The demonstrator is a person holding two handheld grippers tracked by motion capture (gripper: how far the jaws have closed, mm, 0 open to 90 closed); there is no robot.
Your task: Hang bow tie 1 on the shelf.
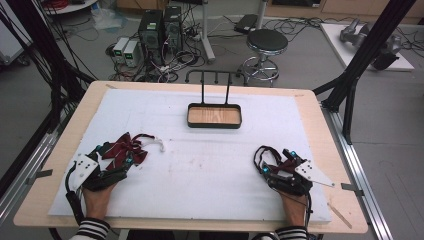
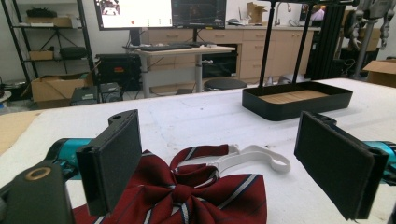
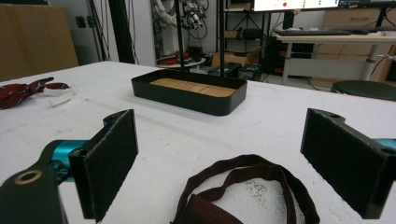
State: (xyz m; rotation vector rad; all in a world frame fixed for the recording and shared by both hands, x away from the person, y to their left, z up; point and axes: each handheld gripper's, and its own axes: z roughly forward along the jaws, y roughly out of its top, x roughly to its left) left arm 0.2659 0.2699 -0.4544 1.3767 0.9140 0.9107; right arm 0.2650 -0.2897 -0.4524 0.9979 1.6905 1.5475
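Observation:
A dark red striped bow tie (image 1: 126, 148) lies on the white mat (image 1: 210, 170) at the left, its white strap (image 1: 158, 143) trailing to the right. My left gripper (image 1: 116, 154) rests over it, open; in the left gripper view the bow tie (image 2: 196, 198) and white strap (image 2: 254, 157) lie between the wide-apart pads (image 2: 114, 161), which do not press on it. At the right, my right gripper (image 1: 278, 162) is open around a dark maroon band (image 1: 264, 156). In the right gripper view the band's loop (image 3: 247, 184) lies flat between the pads (image 3: 343, 161).
A black tray (image 1: 190, 116) with a wooden floor and a tall wire handle stands at the back centre of the mat, also the tray (image 2: 299, 105) and the tray (image 3: 187, 100) in the gripper views. A stool (image 1: 266, 42) and computers stand beyond the table.

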